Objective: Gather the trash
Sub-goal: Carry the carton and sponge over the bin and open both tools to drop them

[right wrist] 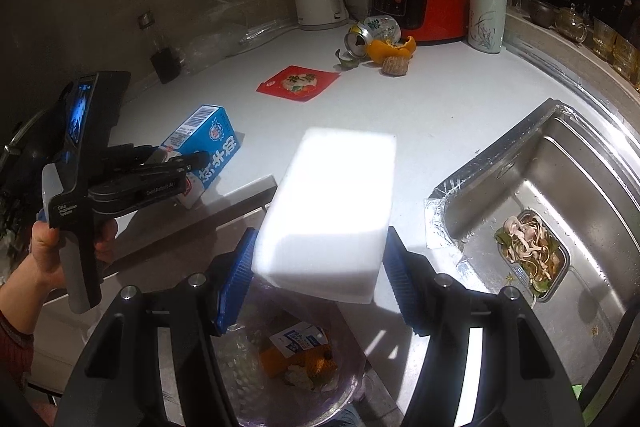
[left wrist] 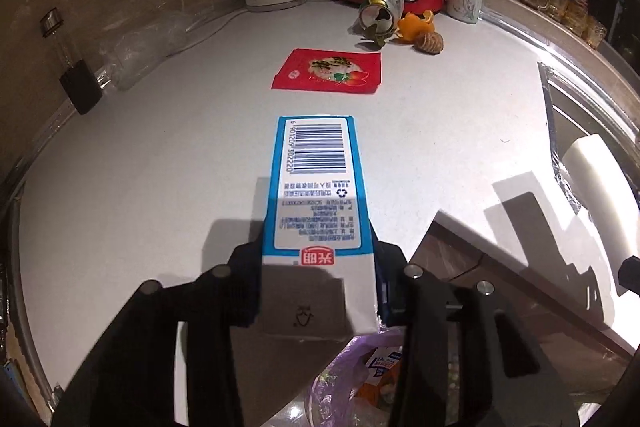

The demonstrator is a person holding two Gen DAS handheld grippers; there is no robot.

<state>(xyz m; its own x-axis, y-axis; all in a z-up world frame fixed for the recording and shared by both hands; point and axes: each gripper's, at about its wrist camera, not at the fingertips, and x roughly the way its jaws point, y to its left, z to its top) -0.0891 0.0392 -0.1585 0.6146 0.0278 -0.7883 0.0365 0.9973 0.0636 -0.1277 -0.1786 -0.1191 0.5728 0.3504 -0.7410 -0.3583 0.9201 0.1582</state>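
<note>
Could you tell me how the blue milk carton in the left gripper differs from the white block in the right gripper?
The milk carton is blue and white with a barcode and print; the white block is plain and unmarked. The carton is slim and narrow; the block is broader and squatter. In the right wrist view the carton sits low by the counter edge, while the block hangs over the lined bin. Both are box-shaped and sit between a gripper's jaws.

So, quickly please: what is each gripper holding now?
Left gripper: closed on the blue and white milk carton.
Right gripper: closed on the white rectangular sponge block.
</note>
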